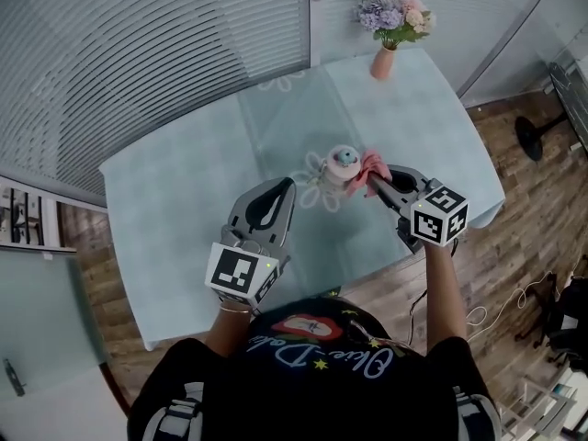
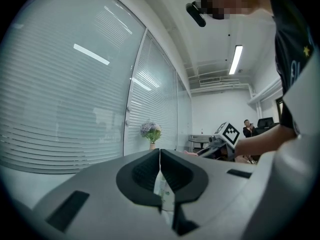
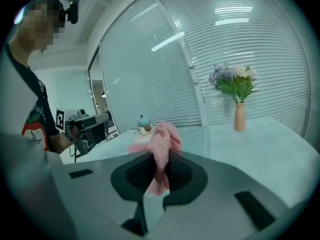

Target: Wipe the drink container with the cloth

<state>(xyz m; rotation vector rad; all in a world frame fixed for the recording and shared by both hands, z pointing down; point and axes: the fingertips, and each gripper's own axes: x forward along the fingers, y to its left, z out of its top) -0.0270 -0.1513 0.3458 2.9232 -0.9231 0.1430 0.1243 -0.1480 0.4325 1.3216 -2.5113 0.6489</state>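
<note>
Flower vase behind cloth, drink container.

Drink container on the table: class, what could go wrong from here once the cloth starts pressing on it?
1. The small pale drink container with a blue lid stands unheld. The left gripper is shut and apart from it, so a sideways push could tip or slide it.
2. The right gripper pinches only a fold of the pink knitted cloth, which might slip out.

Black printed T-shirt; the grey left hand-held gripper and right hand-held gripper carry black-and-white marker cubes.
</note>
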